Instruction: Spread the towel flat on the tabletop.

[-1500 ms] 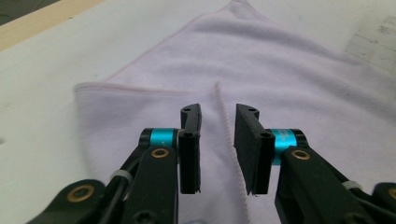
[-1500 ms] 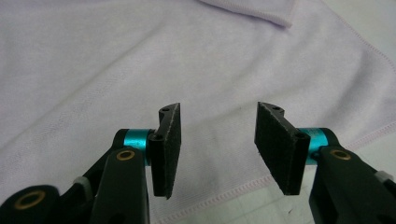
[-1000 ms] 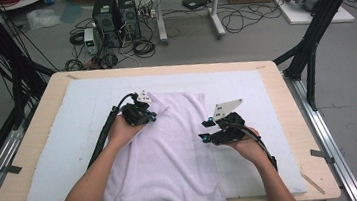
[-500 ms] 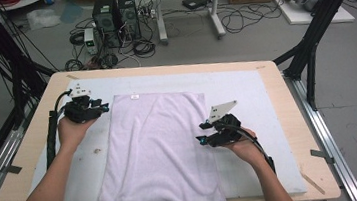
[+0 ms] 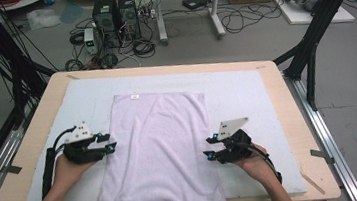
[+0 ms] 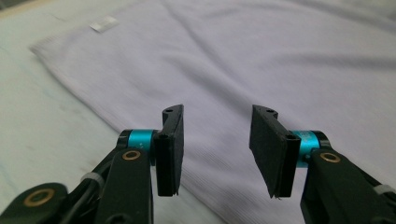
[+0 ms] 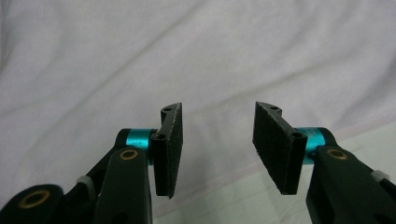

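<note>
On the left side of the wooden table, the person's left hand holds the left claw. This black claw with blue rings sits just beside the left edge of the pale purple folded towel. It points toward the towel. In the left gripper view, the left claw has a gap between its two black pads, and nothing is in that gap. The pads have just been moving apart, so the claw is released. The towel lies under and past the pads, and its edge runs across the light blue mat.

In the middle, the towel lies flat on the light blue mat that covers most of the table. The towel is long, and its near end hangs a bit over the table edge close to the person. A small white tag sits at the far end of the towel.

On the right, the person's right hand holds the right claw. It rests at the right edge of the towel and points toward it. In the right gripper view, the right claw is released too, with nothing between its pads. The pads have just come a little closer together. The towel fills the space behind them, with soft wrinkles in it.
</note>
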`<state>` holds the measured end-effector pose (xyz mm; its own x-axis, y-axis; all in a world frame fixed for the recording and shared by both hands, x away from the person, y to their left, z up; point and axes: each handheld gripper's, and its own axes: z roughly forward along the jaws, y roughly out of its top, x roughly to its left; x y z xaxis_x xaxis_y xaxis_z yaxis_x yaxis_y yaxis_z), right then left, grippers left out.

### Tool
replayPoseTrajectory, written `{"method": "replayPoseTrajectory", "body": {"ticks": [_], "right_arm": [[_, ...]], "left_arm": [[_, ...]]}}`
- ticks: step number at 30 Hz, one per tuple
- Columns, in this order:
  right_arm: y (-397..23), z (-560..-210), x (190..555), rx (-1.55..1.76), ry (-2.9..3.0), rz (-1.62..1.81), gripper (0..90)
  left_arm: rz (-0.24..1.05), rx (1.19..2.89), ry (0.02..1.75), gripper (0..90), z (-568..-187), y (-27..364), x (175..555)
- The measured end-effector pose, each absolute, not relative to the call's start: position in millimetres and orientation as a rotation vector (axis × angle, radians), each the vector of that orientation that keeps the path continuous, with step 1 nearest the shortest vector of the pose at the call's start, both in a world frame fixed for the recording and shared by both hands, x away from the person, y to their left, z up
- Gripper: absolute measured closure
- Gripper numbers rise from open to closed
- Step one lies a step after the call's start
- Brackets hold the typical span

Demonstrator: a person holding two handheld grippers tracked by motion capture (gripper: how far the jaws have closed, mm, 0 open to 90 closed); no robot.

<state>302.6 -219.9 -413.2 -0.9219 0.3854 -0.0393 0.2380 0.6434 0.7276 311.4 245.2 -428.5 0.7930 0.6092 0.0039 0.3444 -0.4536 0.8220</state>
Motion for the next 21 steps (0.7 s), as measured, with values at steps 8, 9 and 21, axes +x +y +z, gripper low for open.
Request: {"method": "replayPoseTrajectory", "body": {"ticks": [8,9,21], "right_arm": [[-218,-439,300,0.525,2.756,1.095,74.5],[-218,-438,300,0.515,2.771,1.098,82.8],[-233,-433,294,0.535,2.769,1.187,75.3]], "left_arm": [[0.314,2.183,0.668,77.4,-446,247,297],[0.316,2.183,0.668,85.9,-446,247,297],[0.317,2.14,0.713,70.7,-442,256,289]]}}
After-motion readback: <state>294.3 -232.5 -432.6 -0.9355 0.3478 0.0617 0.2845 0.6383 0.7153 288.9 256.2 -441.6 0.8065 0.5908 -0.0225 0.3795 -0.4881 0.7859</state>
